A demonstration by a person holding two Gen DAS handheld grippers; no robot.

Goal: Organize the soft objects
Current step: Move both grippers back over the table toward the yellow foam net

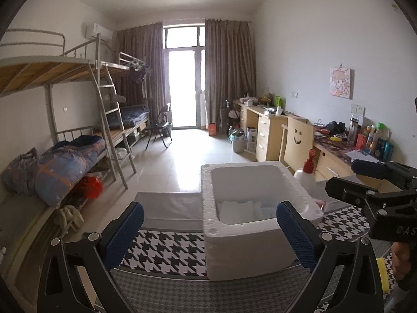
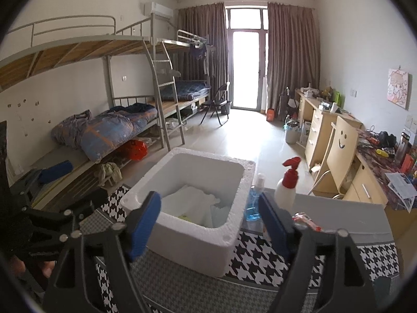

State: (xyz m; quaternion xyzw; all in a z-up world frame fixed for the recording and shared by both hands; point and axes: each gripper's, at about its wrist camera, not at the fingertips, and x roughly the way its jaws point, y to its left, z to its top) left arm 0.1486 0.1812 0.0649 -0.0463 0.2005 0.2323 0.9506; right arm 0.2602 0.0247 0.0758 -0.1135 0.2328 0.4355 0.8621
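Both my grippers, left (image 1: 208, 230) and right (image 2: 208, 224), fingers wide, empty. Cloths (image 2: 192, 203) in box (image 2: 198, 247). Next: find another soft item.

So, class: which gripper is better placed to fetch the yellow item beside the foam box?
Right gripper: open, empty, and the yellow item lies on its side of the box.

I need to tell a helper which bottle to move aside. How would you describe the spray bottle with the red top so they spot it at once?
Start at the white foam box on the houndstooth cloth. Just past its right corner stand two bottles side by side. Yours is the opaque white bottle with the red trigger head, taller than the clear bottle of blue liquid next to it.
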